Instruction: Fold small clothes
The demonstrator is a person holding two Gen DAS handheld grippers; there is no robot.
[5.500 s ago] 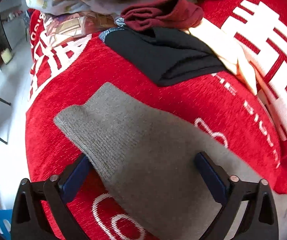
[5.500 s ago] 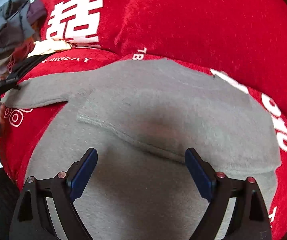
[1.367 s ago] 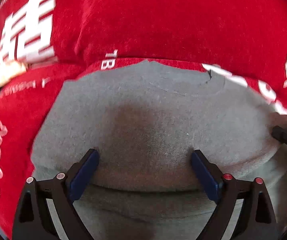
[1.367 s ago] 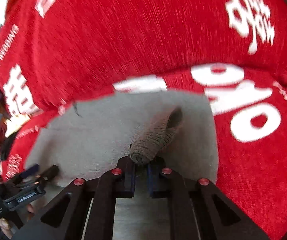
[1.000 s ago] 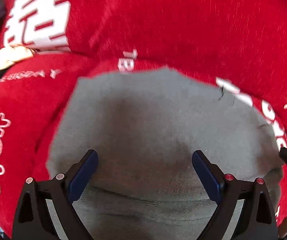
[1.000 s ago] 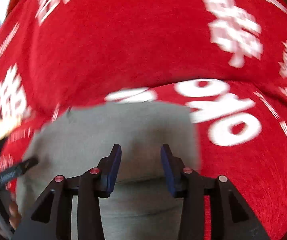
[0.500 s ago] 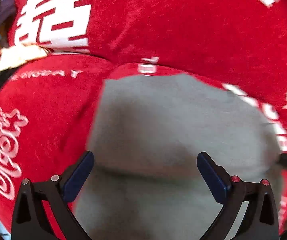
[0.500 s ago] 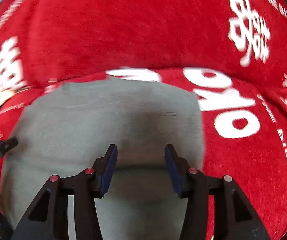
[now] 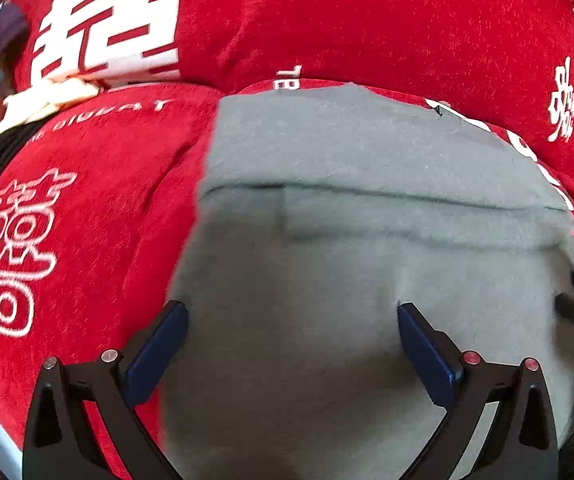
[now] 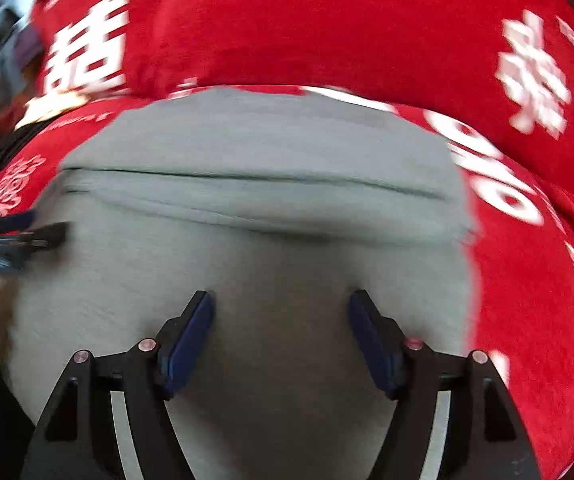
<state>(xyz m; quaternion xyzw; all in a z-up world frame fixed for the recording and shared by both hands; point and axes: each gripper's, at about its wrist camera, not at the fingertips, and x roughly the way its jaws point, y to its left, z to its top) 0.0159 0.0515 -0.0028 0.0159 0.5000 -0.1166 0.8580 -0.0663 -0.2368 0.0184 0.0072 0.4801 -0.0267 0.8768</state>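
Grey garment (image 9: 367,240) lay folded on red sofa cover (image 9: 367,20), fold edge running across. Left gripper (image 9: 293,340) hovered over near portion, fingers spread wide, empty. Right gripper (image 10: 281,328) likewise above it, fingers apart, holding nothing, pointing toward backrest.

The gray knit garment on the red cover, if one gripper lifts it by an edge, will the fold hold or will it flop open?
The gray garment probably flops: it lies limp and follows the red cover. The folded layers look loose and unpinned, so they would likely slide apart. Both the left gripper and the right gripper are open, holding nothing.
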